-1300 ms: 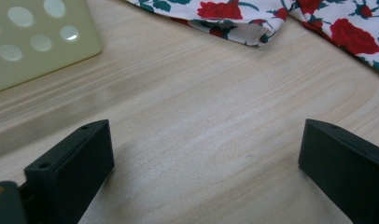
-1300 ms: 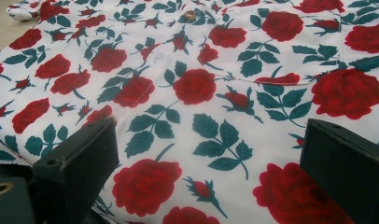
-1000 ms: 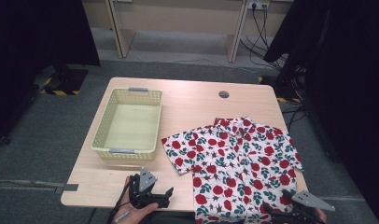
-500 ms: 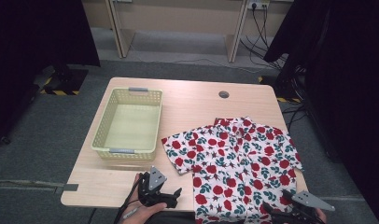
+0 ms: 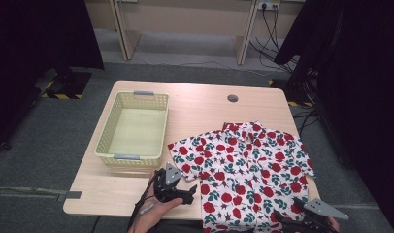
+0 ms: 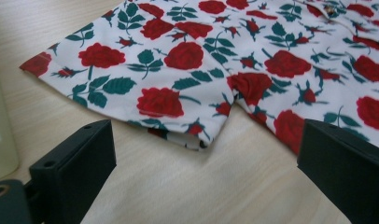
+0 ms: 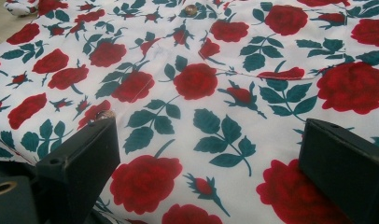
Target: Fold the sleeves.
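The table point(image 5: 263, 116) is lit evenly from above in the high view, and its pale wood is shown bright without glare, while the surroundings at both sides are left almost black. Only short, soft shadows are cast beside the basket point(image 5: 133, 127) and under the left gripper point(image 5: 191, 190). This view is a little soft and grainy. In the gripper views the shirt point(image 6: 187, 56) is rendered sharp at the middle, its far edge is slightly blurred, and the near black jaws are seen out of focus.
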Demonstrator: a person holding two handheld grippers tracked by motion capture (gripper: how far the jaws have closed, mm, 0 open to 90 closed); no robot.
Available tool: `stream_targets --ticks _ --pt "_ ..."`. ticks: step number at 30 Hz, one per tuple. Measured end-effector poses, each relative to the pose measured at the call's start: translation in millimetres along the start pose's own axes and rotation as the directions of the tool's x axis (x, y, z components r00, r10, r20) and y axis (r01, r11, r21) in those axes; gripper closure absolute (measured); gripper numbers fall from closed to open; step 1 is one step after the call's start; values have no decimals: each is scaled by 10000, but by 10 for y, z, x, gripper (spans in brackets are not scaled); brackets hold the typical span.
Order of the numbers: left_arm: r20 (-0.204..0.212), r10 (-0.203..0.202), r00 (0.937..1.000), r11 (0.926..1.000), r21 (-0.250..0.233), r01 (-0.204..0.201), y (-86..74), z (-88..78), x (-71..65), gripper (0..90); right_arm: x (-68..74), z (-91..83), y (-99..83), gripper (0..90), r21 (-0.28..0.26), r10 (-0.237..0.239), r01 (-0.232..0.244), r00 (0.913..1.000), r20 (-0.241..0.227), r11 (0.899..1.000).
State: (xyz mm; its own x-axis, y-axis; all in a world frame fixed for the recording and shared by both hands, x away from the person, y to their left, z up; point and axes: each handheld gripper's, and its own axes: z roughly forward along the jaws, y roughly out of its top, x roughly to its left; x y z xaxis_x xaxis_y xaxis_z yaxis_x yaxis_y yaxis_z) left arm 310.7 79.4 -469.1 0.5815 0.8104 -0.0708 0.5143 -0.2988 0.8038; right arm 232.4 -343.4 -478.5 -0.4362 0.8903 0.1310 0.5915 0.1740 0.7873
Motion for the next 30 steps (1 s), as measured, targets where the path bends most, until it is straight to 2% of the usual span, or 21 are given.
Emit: stream_targets --ticks 7,14,19,23,27,28,30 --pt "66 16 10000 9999 -105 -15 94 71 24 41 -14 -10 -3 56 -64 12 -12 10000 27 10000" --pt "-98 122 9999 9999 -114 -123 173 146 -1 110 4 11 -7 58 -14 -68 68 10000 -48 10000" --pt "104 34 9999 10000 28 -34 257 257 -13 92 18 22 -9 58 20 -100 100 9999 -106 9999" --pt "82 -45 10000 9998 195 43 313 322 -6 57 15 14 -9 58 -2 -76 76 9999 -112 10000" --pt "-242 -104 9997 9988 478 115 376 393 37 54 16 24 -15 58 38 -75 76 9999 -128 10000" --pt "-407 -155 9991 9983 554 177 384 409 48 53 19 26 -17 58 44 -85 85 9999 -129 10000" --pt "-972 165 9951 9970 769 -90 398 428 68 67 24 25 -14 58 18 -107 107 9998 -177 9999"
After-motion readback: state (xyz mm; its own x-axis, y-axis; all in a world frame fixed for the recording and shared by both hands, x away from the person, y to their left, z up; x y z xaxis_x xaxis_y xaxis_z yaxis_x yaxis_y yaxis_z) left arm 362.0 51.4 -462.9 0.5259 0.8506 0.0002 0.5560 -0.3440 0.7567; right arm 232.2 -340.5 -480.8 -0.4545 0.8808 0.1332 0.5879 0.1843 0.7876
